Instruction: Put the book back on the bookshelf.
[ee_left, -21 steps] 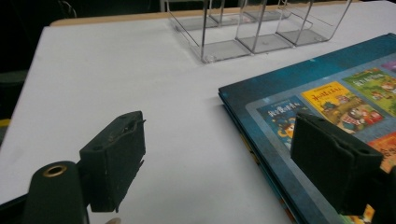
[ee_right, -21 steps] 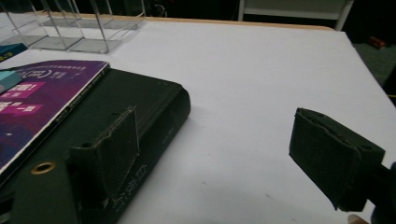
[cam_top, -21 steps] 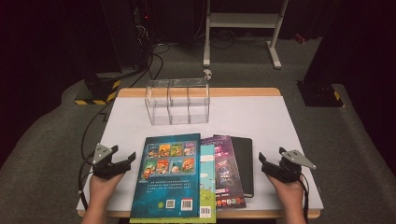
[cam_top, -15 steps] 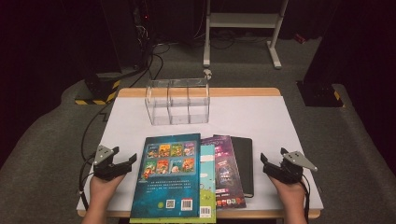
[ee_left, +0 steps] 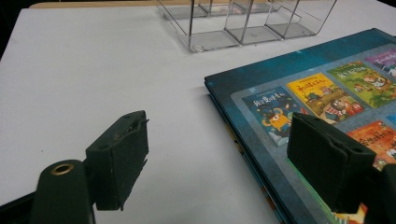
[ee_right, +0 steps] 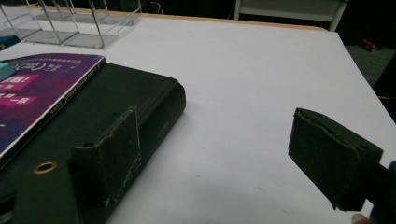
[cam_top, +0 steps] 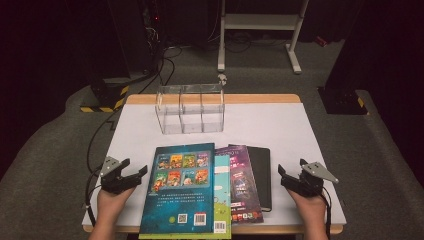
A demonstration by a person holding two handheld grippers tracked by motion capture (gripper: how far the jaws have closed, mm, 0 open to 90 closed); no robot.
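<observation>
Black book's (ee_right: 116, 102) thick spine plain in right gripper view, flat from above.

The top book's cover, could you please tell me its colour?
Dark teal top book, with small colourful picture panels; clearest in the left gripper view.

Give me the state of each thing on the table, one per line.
left gripper: open, empty, beside the books.
right gripper: open, empty.
teal book: closed, flat, top of the pile.
purple book: closed, partly covered.
black book: closed, at the bottom.
clear organizer: upright, empty.
</observation>
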